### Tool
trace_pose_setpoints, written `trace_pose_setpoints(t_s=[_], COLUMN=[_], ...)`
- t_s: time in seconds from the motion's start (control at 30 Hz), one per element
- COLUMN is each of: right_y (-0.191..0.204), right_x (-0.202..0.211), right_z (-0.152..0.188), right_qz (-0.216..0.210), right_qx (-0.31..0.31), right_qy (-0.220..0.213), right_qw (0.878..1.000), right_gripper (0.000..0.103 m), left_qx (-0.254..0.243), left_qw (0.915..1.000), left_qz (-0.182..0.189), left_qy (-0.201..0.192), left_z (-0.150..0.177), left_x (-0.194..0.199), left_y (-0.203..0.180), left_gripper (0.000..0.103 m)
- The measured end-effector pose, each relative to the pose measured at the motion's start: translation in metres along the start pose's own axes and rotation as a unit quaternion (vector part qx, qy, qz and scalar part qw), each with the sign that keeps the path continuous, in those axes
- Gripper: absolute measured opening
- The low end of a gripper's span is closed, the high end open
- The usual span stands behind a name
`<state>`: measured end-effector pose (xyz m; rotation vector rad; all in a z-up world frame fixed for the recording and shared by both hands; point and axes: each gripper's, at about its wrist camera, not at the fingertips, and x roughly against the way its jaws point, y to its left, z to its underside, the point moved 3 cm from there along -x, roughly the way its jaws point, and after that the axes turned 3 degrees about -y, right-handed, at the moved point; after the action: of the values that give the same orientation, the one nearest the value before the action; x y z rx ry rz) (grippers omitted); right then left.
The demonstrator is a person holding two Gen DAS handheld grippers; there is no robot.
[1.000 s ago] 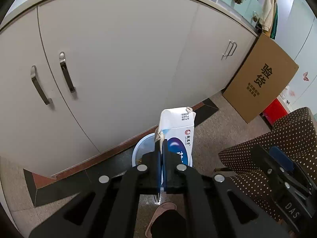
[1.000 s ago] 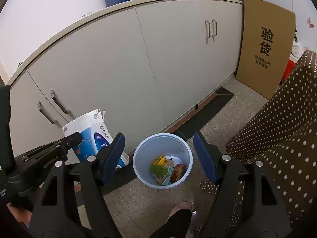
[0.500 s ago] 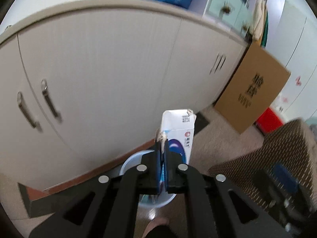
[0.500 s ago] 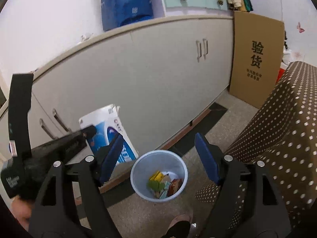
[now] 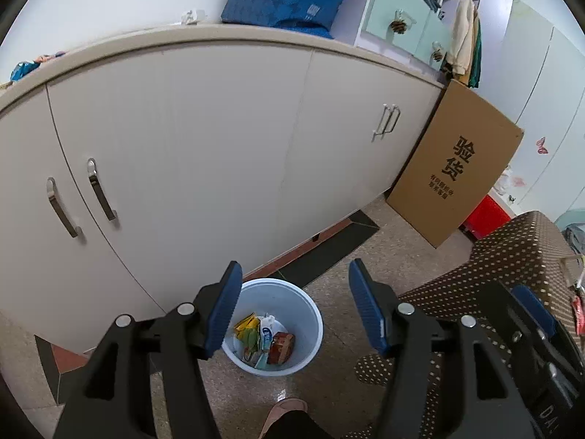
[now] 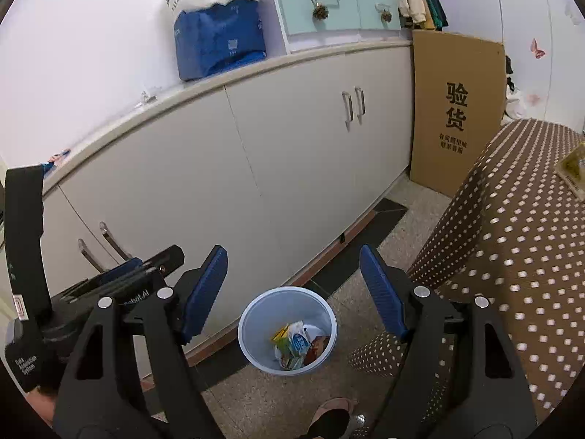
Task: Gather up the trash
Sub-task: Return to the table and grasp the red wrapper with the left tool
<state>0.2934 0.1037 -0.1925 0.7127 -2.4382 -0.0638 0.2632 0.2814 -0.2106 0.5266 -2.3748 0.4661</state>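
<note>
Above round pale-blue plastic bin [image 5: 272, 327] on speckled floor: left tongs [image 5: 294, 309] opening, nothing between pads; carton pinched 1 second ago now lies in bin among crumpled wrappers [image 5: 261, 340]. 1 more piece collected. Right tongs [image 6: 294, 291] spread, empty. Smooth grey cabinet doors [image 5: 219, 146] behind, dotted brown fabric [image 6: 512, 248] beside.

The foot [image 5: 287, 411] is cut off by the bottom edge; the bin [image 6: 252, 329] trash's print is unreadable.
</note>
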Motion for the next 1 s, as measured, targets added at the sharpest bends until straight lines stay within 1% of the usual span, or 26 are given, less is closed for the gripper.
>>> trace_pose_setpoints(t_s=[0.17, 0.37, 0.43, 0.57, 0.7, 0.83, 0.93, 1.0], right_y=[-0.004, -0.023, -0.035, -0.062, -0.099, -0.147, -0.183, -0.207], right_x=[0.035, 0.084, 0.104, 0.135, 0.166, 0.200, 0.221, 0.232], right_z=[-0.011, -0.024, -0.027, -0.028, -0.027, -0.021, -0.014, -0.009], right_qz=[-0.004, 0.005, 0.014, 0.035, 0.063, 0.102, 0.131, 0.152], right_qx=[-0.002, -0.010, -0.015, -0.027, -0.040, -0.060, -0.075, -0.086], right_qy=[-0.025, -0.055, -0.066, -0.075, -0.082, -0.087, -0.084, -0.083], right_qw=[1.000, 0.998, 0.998, 0.996, 0.994, 0.989, 0.985, 0.981], right_gripper=[0.075, 0.076, 0.076, 0.077, 0.077, 0.078, 0.079, 0.079], left_qx=[-0.004, -0.011, -0.022, -0.050, -0.098, -0.138, -0.160, -0.168], left_qw=[0.9997, 0.9982, 0.9972, 0.9943, 0.9879, 0.9804, 0.9719, 0.9684], left_qz=[0.013, 0.042, 0.055, 0.079, 0.107, 0.135, 0.173, 0.184], left_qy=[-0.021, -0.042, -0.047, -0.052, -0.055, -0.041, -0.012, 0.007], left_z=[-0.004, -0.008, -0.007, -0.002, 0.013, 0.028, 0.043, 0.053], left_x=[0.033, 0.074, 0.088, 0.109, 0.128, 0.136, 0.134, 0.129], left_y=[-0.015, -0.042, -0.060, -0.097, -0.146, -0.191, -0.232, -0.254], left_gripper=[0.064, 0.069, 0.072, 0.075, 0.079, 0.080, 0.081, 0.081])
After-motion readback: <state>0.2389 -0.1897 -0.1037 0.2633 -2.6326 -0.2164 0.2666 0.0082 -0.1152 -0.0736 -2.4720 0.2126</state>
